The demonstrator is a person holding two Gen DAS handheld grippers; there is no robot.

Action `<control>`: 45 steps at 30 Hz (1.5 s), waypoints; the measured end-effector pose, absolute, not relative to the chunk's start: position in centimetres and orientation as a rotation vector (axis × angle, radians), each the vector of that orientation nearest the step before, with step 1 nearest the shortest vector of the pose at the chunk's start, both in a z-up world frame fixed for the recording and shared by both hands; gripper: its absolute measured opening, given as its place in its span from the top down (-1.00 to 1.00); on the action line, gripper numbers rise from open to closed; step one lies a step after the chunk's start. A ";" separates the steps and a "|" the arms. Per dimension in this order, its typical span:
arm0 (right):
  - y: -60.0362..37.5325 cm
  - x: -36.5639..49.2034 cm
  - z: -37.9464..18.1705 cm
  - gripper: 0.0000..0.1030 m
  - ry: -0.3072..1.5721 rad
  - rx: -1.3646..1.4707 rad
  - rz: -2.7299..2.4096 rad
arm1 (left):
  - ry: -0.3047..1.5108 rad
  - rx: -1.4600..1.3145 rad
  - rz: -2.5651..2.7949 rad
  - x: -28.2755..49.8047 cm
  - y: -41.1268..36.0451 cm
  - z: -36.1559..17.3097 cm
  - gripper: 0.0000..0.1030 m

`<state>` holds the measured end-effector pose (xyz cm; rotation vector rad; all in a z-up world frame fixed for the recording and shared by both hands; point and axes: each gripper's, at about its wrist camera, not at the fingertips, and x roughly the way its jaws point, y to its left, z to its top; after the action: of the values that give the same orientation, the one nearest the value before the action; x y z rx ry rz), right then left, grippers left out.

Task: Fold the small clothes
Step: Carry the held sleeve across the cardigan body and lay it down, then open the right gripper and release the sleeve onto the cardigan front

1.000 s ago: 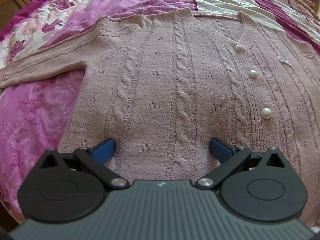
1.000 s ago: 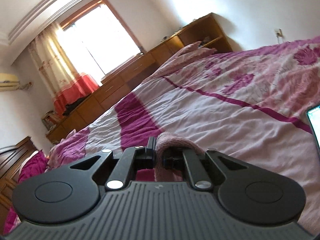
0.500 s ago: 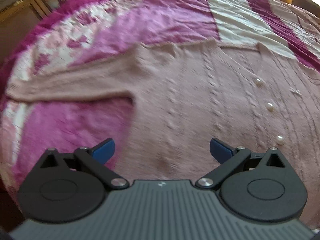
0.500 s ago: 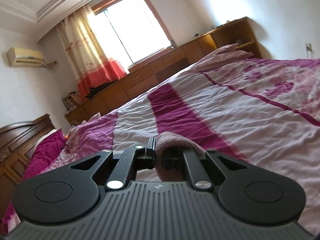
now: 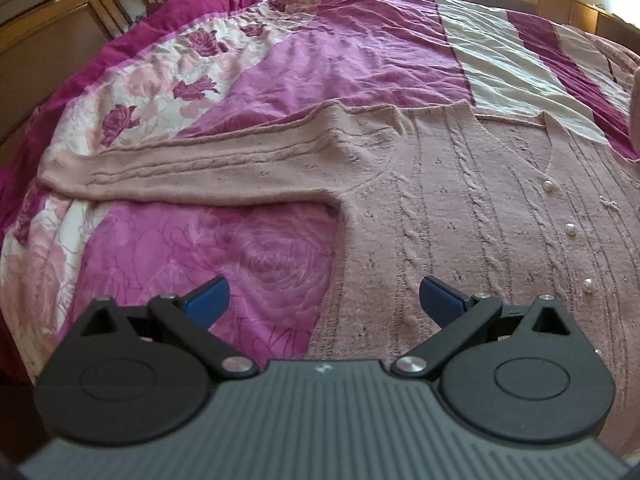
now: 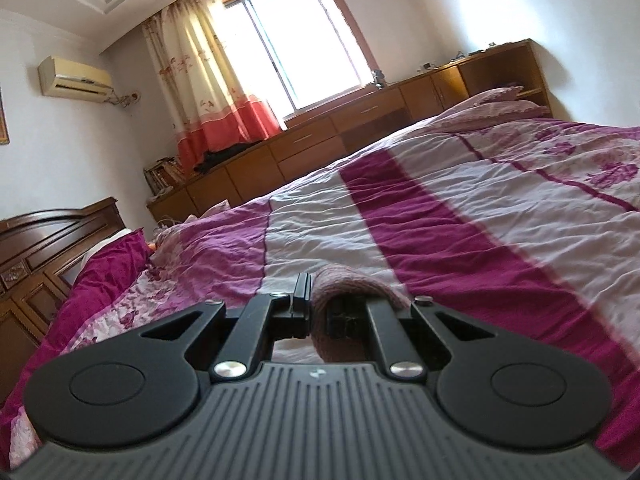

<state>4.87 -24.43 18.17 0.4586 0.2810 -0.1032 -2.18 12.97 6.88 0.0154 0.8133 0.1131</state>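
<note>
Over cardigan (image 5: 460, 208) body, your right gripper (image 6: 320, 312) is clenching pink knit; left gripper (image 5: 322, 298) is gaping, empty — be carrying fold across flat, aiming past pearl buttons (image 5: 570, 229).

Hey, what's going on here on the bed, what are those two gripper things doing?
A person with a handheld gripper in each hand is folding a pink cable-knit cardigan spread on a bedspread of pink and magenta. The right gripper is shut on a bunch of the pink knit and held above the bed. The left gripper is open and empty, hovering over the cardigan's lower edge. One sleeve lies stretched out flat to the side, and the pearl buttons face up.
</note>
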 end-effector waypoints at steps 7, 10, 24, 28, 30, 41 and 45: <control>-17.0 7.4 14.3 0.87 0.368 0.399 -0.043 | 0.821 -0.026 0.141 -2.6 15.0 6.4 -1.00; -14.1 8.2 11.5 0.87 0.429 0.382 -0.024 | 0.823 -0.036 0.155 -2.9 15.8 6.1 -1.00; -9.4 9.7 2.5 0.84 0.662 0.389 0.050 | 0.839 -0.065 0.139 -2.9 16.4 5.0 -1.00; -9.6 9.6 1.6 0.56 0.718 0.404 0.085 | 0.844 -0.066 0.127 -2.9 16.1 4.8 -1.00; -9.8 9.3 1.7 0.33 0.721 0.423 0.115 | 0.844 -0.065 0.123 -2.9 16.0 4.8 -1.00; -12.1 5.2 4.8 -0.22 0.782 0.480 0.202 | 0.832 -0.043 0.080 -2.5 13.9 5.6 -1.00; -13.9 3.0 6.0 -0.28 0.783 0.445 0.210 | 0.820 -0.022 0.048 -2.2 12.4 6.0 -1.00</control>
<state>2.98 -13.88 6.04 0.4452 0.7830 0.2103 -2.18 12.38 6.04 -0.0216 0.8204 0.0483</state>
